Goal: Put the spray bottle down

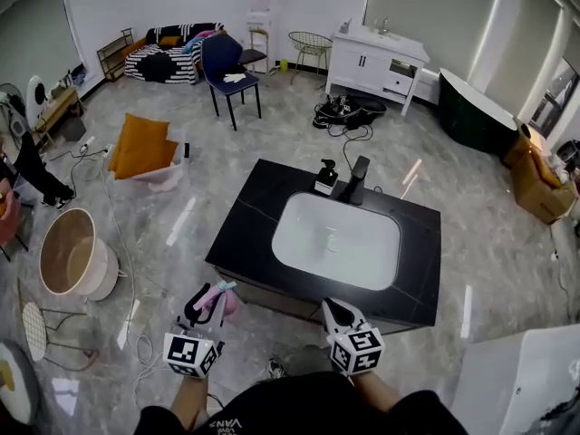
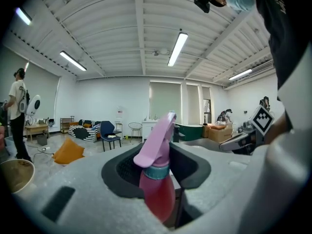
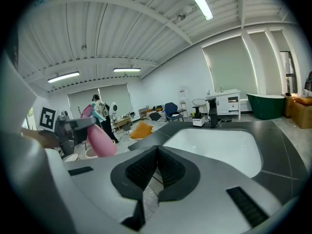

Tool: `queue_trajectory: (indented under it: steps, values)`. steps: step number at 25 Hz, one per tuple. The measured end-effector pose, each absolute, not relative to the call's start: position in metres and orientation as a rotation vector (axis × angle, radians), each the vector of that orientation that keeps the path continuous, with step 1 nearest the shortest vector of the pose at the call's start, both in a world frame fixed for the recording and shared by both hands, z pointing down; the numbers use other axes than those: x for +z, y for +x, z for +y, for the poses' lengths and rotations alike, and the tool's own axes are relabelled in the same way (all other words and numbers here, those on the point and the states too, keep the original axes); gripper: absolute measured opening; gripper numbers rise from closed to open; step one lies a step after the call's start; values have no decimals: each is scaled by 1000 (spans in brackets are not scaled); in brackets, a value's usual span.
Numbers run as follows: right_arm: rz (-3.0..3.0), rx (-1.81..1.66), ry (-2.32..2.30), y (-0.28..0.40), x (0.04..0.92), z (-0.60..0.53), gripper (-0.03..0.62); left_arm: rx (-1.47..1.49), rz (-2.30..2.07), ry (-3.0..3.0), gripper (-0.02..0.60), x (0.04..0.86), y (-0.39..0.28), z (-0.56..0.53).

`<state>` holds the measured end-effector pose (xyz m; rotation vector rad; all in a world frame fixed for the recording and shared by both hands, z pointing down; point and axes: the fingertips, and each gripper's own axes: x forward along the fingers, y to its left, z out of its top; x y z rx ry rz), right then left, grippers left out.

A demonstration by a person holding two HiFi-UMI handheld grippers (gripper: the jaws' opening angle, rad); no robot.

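A pink spray bottle [image 1: 227, 298] with a lilac trigger head stands upright in my left gripper [image 1: 210, 301], whose jaws are shut on its neck and body [image 2: 157, 184]. It hangs over the floor just off the near left corner of the black countertop [image 1: 246, 234]. My right gripper [image 1: 332, 310] is at the counter's near edge, in front of the white sink basin [image 1: 337, 239]. Its jaws [image 3: 157, 154] are shut with nothing between them. In the right gripper view the bottle [image 3: 101, 141] shows to the left, beside the counter.
A black faucet [image 1: 355, 181] and a small dispenser [image 1: 326, 178] stand behind the basin. On the floor to the left are a beige round tub [image 1: 72, 254] and an orange cushion [image 1: 142, 145], with cables nearby. A person [image 2: 17, 117] stands far left.
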<state>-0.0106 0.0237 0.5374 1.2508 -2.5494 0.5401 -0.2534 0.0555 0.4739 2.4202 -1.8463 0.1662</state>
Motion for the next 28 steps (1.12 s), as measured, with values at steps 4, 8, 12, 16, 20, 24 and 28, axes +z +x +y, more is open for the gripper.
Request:
queue_trajectory:
  steps: [4,8,12,16,20,24,28]
  values:
    - [-2527,571,1282,-12,545,9,0,143,-1831,2457,143,474,-258,21]
    - [-2526,575,1277,-14,550,-14,0,137,-1834,2497,143,470,-259,-18]
    - [-2527,571,1264,-13,552,-46,0,156,-1837,2527,143,469,-257,-62]
    - [-2528,580,1267,-8,553,-77,0,192,-1847,2544,143,474,-253,-108]
    - [-2526,582,1273,-2,554,-106,0,196,-1834,2557,143,484,-247,-152]
    - [-2518,590,1282,5,555,-128,0,186,-1810,2554,143,493,-240,-198]
    - [-2495,604,1302,15,559,-145,0,189,-1776,2566,143,499,-231,-242]
